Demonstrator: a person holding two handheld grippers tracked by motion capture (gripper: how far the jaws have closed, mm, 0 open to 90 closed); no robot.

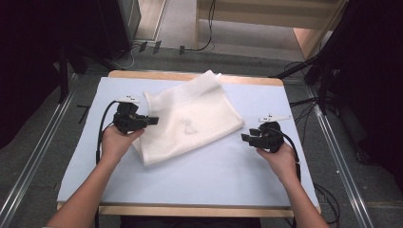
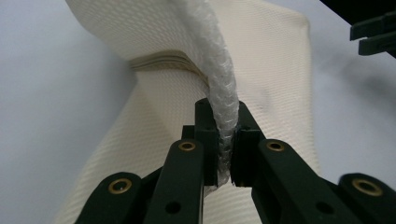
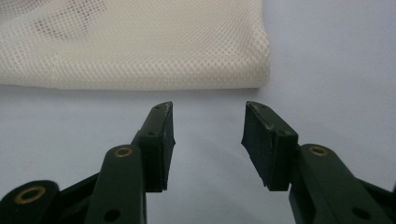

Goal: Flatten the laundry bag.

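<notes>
The left gripper (image 1: 151, 120) is pinching the left edge of the white mesh laundry bag (image 1: 192, 116) lying mid-worktop, while the right gripper (image 3: 208, 140), fingers parted and empty, is facing its near right corner.

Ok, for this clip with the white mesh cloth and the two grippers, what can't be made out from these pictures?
- Small grey mark on the white mesh cloth: too small in the high view to identify.
- The cloth's underside: hidden by its own folds.
- How much fabric the left gripper pinches: its black jaws cover it in the left gripper view.
- The cloth's far extent in the right gripper view, beyond the open right gripper: cut off by the top edge.
</notes>
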